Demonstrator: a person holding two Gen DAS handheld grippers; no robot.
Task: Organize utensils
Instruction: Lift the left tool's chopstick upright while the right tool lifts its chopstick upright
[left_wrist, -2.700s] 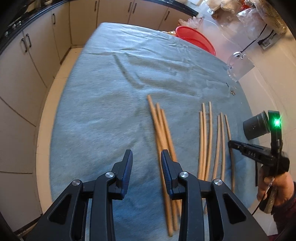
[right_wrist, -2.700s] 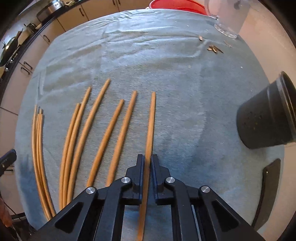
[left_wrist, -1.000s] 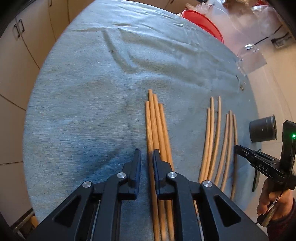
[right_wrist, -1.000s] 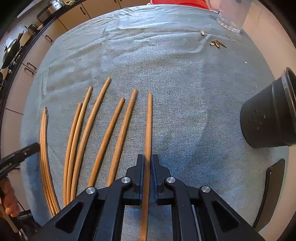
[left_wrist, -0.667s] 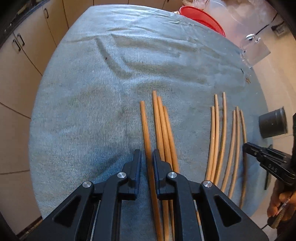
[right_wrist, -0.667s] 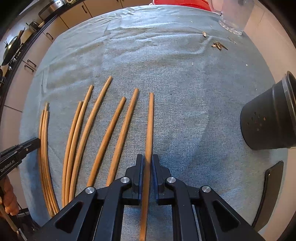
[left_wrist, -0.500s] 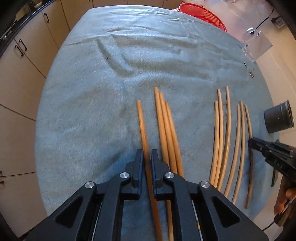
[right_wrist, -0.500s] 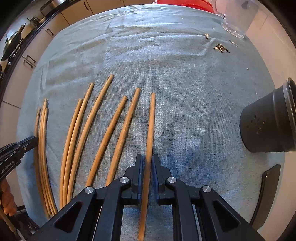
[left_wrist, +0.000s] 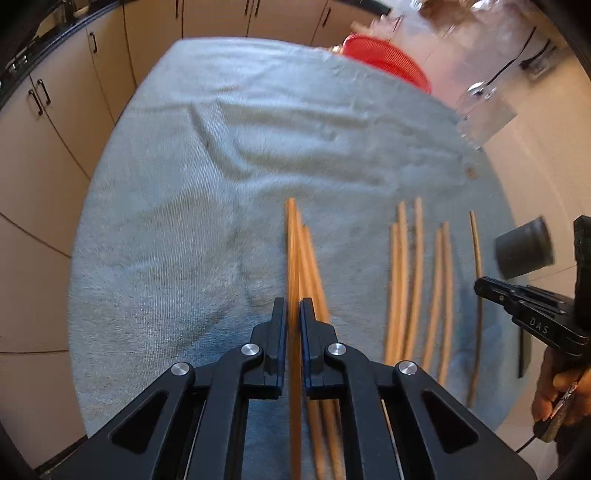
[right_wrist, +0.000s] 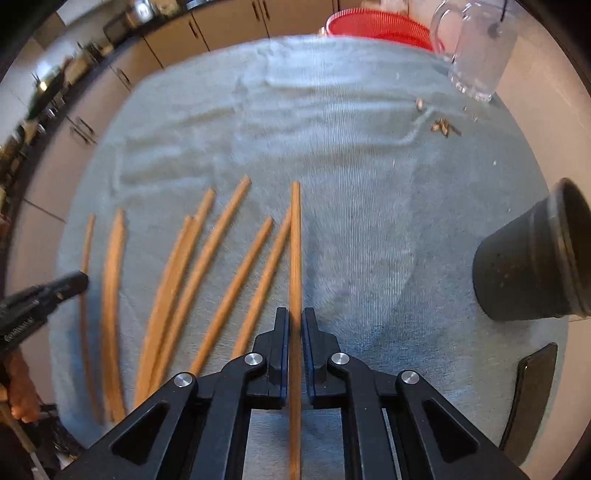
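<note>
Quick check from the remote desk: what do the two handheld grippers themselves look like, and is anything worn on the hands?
Both the left gripper and the right gripper are matte black, with angular cut-out linkage arms, silver round pivot pins and blue-edged fingers. Seen from the left wrist, the right one carries white "DAS" lettering and a thin dark cable. A dark sleeve edge shows at that hand.

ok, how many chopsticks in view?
10 chopsticks: one in the left gripper, three bunched beside it, five spread on the cloth, one in the right gripper. The blurred bunch may hide more.
</note>
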